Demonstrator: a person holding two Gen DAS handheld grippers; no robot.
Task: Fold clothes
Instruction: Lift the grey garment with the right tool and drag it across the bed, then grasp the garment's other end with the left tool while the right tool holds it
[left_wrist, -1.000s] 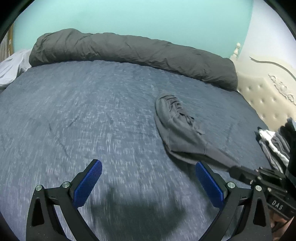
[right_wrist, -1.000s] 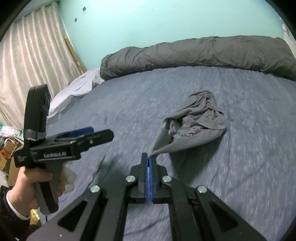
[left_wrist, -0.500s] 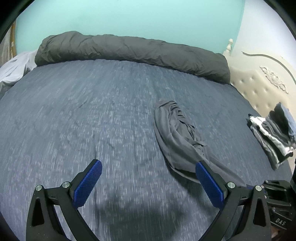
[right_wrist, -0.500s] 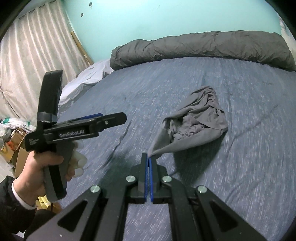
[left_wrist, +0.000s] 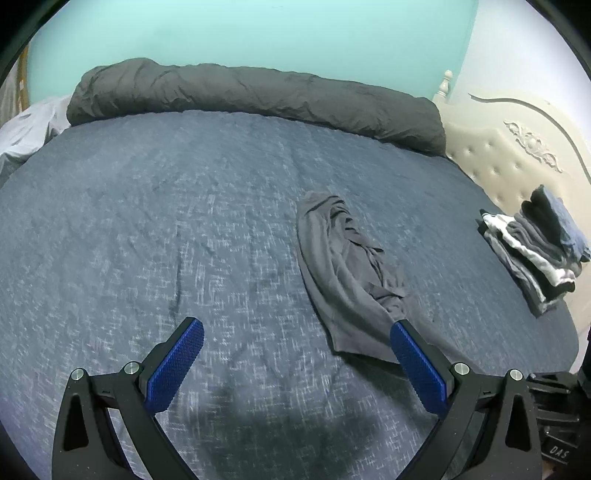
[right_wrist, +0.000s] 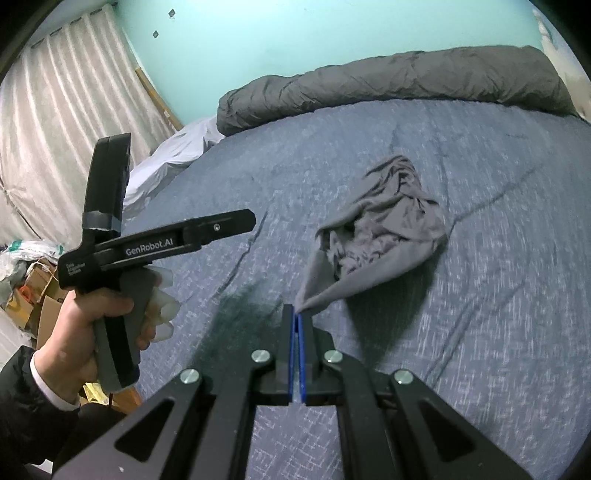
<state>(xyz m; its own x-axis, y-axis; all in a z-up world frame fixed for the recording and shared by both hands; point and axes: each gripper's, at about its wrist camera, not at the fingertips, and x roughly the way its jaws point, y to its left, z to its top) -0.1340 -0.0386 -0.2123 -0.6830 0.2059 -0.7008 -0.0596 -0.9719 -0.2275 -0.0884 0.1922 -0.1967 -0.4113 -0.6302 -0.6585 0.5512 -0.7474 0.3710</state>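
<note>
Bed (left_wrist: 184, 221): blue-grey cover, fills frame. Rolled duvet (left_wrist: 258, 96): upper edge. Folded pile (left_wrist: 535, 251): right edge. Grey garment (right_wrist: 376, 240): crumpled, centre. Right gripper (right_wrist: 296, 317): jaws pinching its corner. Left gripper (left_wrist: 295, 354): jaws spread, empty.

Grey garment (right_wrist: 384, 236): soft matt cloth, crumpled. Bedspread (left_wrist: 184, 229): blue heathered weave, matt. Gripper fingers (left_wrist: 175, 360): matt black plastic, knurled blue rubbery pads, shiny metal screws. Far-right headboard (left_wrist: 491, 166): cream tufted, faint sheen.
</note>
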